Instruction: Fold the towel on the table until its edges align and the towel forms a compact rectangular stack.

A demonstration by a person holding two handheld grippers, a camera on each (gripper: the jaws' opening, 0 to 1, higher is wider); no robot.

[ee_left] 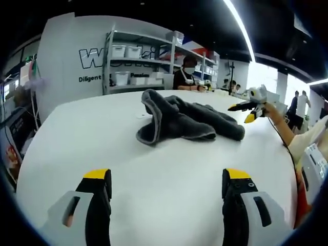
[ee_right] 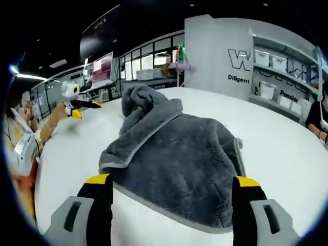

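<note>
Crumpled grey towel [ee_left: 187, 120] in a heap on the white table [ee_left: 102, 154], at twelve o'clock from the left gripper [ee_left: 166, 184] and well apart from it. Left jaws spread wide, holding nothing. Right gripper [ee_right: 171, 192] right at the towel's near edge, jaws spread either side of the cloth, gripping nothing. Shelves [ee_left: 138, 64] with bins beyond the table.

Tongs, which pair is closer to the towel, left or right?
The right tongs: the grey towel reaches their tips, while the left tongs have bare table ahead.
</note>
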